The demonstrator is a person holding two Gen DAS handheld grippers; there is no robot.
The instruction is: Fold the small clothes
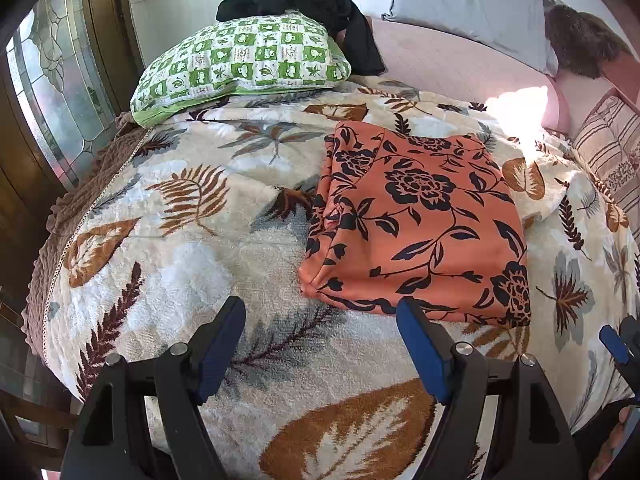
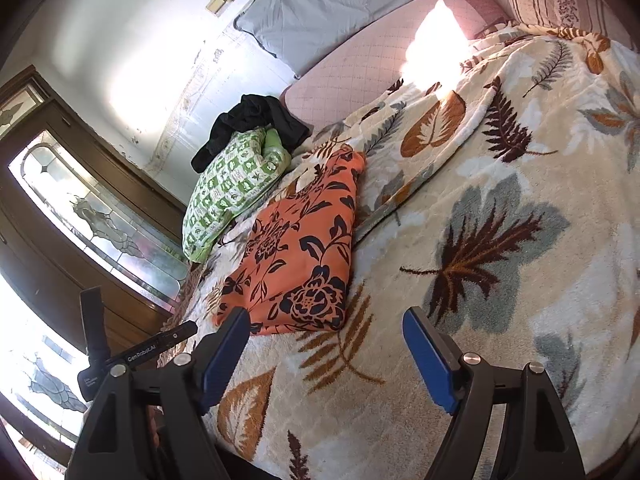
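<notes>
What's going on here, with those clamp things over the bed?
A person holds a two-finger tool in each hand to fold small clothes. The orange flowered garment lies folded flat on the leaf-patterned blanket. Both the left tool and the right tool hover open just short of it, holding nothing. A black garment lies bunched on the green checked pillow, not folded.

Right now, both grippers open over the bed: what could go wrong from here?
1. The orange floral garment looks already folded, and its left edge shows loose stacked layers; pinching one layer could undo the fold.
2. The leaf-print blanket is plush, so the left gripper may snag pile along with fabric.
3. The black garment drapes over the green checked pillow; pulling it might drag the pillow.
</notes>
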